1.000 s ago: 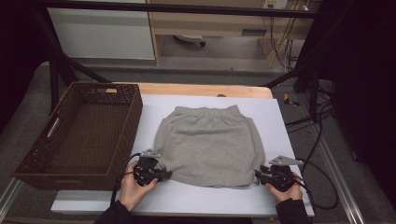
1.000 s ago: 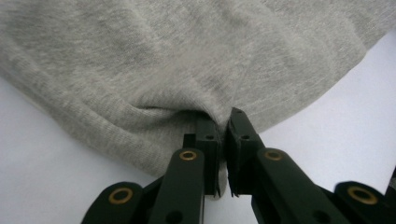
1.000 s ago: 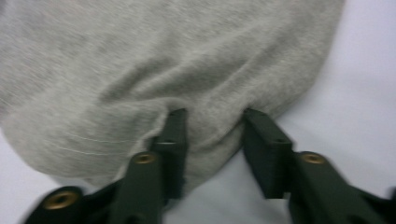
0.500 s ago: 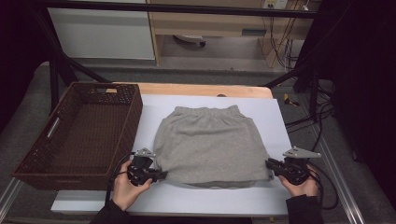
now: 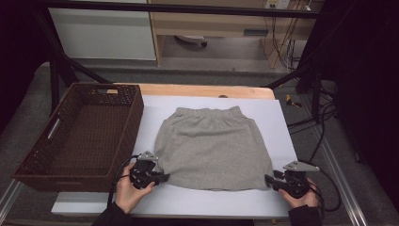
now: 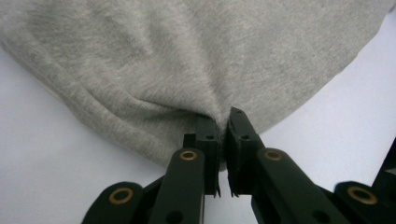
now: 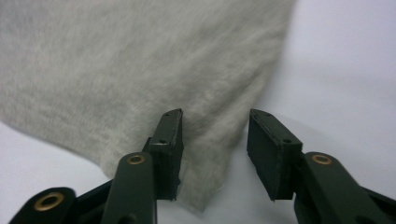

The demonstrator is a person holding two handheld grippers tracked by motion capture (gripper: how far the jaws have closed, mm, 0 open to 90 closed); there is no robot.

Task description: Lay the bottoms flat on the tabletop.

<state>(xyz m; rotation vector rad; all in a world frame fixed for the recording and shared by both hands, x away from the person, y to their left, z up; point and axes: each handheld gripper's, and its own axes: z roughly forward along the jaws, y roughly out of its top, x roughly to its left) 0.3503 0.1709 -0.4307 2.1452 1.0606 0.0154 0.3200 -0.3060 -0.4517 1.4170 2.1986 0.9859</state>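
Note:
A grey skirt (image 5: 211, 148) lies flat on the white table (image 5: 287, 122), waistband at the far side. At its near left corner my left gripper (image 5: 162, 178) is shut on the hem; the left gripper view has the skirt (image 6: 187, 56) bunched into folds between the closed jaws of the left gripper (image 6: 223, 128). My right gripper (image 5: 269, 180) sits at the near right corner. There the jaws of the right gripper (image 7: 214, 140) stand open around the skirt's corner (image 7: 205, 154), which lies flat between them.
A dark brown wicker basket (image 5: 37, 160), nothing in it, stands at the table's left side, close to my left gripper. Bare white table surrounds the skirt. Cables trail on the floor at the right (image 5: 324, 122). A wooden table edge (image 5: 202, 90) runs behind.
The right gripper moved right, away from the skirt's corner, then came back towards it. The skirt's near hem spread wider. The left gripper stayed at the left corner.

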